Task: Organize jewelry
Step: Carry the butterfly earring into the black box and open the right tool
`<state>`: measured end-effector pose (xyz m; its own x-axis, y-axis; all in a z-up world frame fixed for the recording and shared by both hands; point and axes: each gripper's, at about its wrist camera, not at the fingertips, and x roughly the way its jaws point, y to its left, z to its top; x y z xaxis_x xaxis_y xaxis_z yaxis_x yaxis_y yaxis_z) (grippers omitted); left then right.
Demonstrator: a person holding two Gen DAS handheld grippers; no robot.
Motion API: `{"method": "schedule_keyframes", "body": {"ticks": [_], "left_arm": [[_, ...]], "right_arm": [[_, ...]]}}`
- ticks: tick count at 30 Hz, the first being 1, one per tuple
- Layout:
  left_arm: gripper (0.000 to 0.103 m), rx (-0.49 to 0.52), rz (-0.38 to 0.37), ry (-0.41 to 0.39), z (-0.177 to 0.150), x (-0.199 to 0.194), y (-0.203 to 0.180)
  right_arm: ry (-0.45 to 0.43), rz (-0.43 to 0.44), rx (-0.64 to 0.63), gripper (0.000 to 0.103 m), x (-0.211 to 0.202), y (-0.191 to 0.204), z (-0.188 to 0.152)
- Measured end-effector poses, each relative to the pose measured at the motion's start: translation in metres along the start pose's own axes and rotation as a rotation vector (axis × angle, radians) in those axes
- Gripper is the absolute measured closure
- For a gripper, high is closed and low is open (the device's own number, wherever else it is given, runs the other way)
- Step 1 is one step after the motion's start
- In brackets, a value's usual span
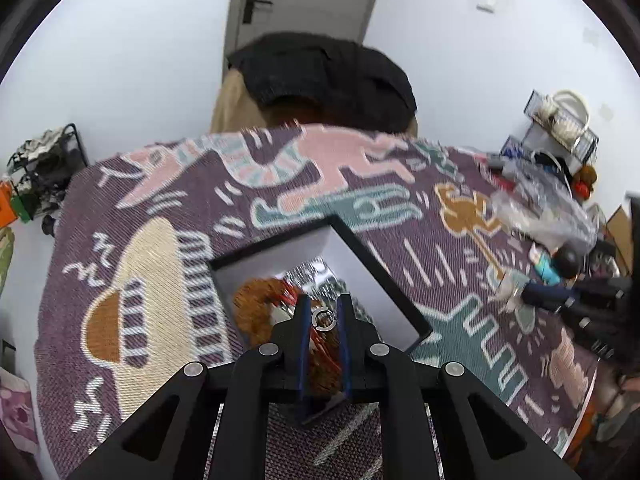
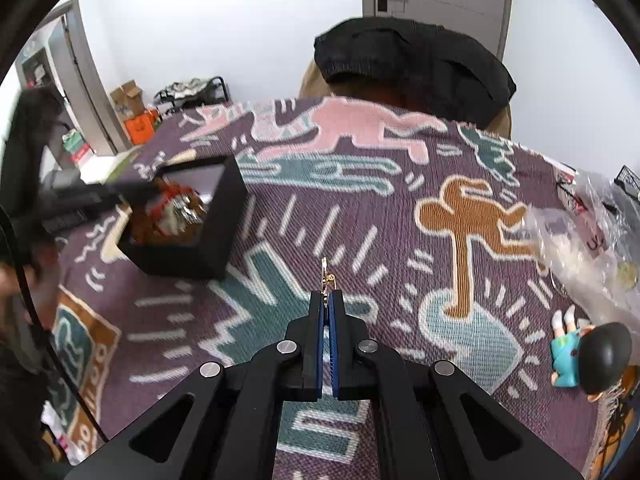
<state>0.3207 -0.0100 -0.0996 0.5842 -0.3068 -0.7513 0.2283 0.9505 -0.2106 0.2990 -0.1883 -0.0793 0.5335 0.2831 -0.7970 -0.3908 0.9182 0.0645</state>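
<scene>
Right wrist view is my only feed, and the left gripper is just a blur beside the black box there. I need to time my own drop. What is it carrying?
Observer: The left gripper pinches a small silver ring between its fingers.
Operator: Is it over the box?
Observer: Yes. In the left wrist view the ring hangs above the open black box, over the brown and red pieces lying inside.

Left claw point(image 1: 324, 306) slightly parted around something small; right claw point(image 2: 327, 294) pinched nearly closed.
</scene>
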Motion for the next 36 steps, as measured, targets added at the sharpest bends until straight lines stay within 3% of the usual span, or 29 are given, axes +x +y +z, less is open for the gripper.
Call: {"method": "schedule_keyframes", "body": {"ticks": [6,7,13,15,17,19,28,29,30,32,36], "left_arm": [[0.082,-0.048,-0.076,0.011,0.0,-0.001,0.011],[0.076,-0.056,-0.066,0.002,0.0,-0.004,0.014],[0.075,-0.08,-0.097,-0.036,-0.001,-0.024,0.023],[0.065,-0.081,-0.084,-0.05,-0.002,-0.032,0.024],[0.038,-0.093,-0.088,-0.086,-0.003,-0.042,0.027],[0.029,-0.11,-0.104,-0.122,-0.003,-0.053,0.032],[0.029,-0.148,-0.041,-0.169,-0.008,-0.083,0.059],[0.028,-0.152,-0.028,-0.172,-0.009,-0.086,0.061],[0.028,-0.154,-0.016,-0.173,-0.01,-0.087,0.063],[0.027,-0.156,0.006,-0.178,-0.013,-0.091,0.065],[0.012,-0.153,0.03,-0.192,-0.018,-0.095,0.062]], "right_arm": [[-0.045,0.02,-0.023,0.1,-0.015,0.018,0.02],[-0.05,0.024,-0.027,0.1,-0.017,0.021,0.023],[-0.076,0.068,-0.058,0.1,-0.021,0.049,0.044],[-0.079,0.082,-0.071,0.1,-0.019,0.06,0.051],[-0.078,0.099,-0.08,0.1,-0.015,0.069,0.056],[-0.075,0.114,-0.087,0.1,-0.011,0.077,0.06],[-0.051,0.221,-0.089,0.099,0.011,0.11,0.074],[-0.037,0.22,-0.081,0.092,0.014,0.111,0.075],[-0.025,0.215,-0.068,0.073,0.018,0.111,0.074],[-0.041,0.201,-0.049,0.047,0.017,0.107,0.071],[-0.052,0.203,-0.013,0.045,0.009,0.097,0.062]]}}
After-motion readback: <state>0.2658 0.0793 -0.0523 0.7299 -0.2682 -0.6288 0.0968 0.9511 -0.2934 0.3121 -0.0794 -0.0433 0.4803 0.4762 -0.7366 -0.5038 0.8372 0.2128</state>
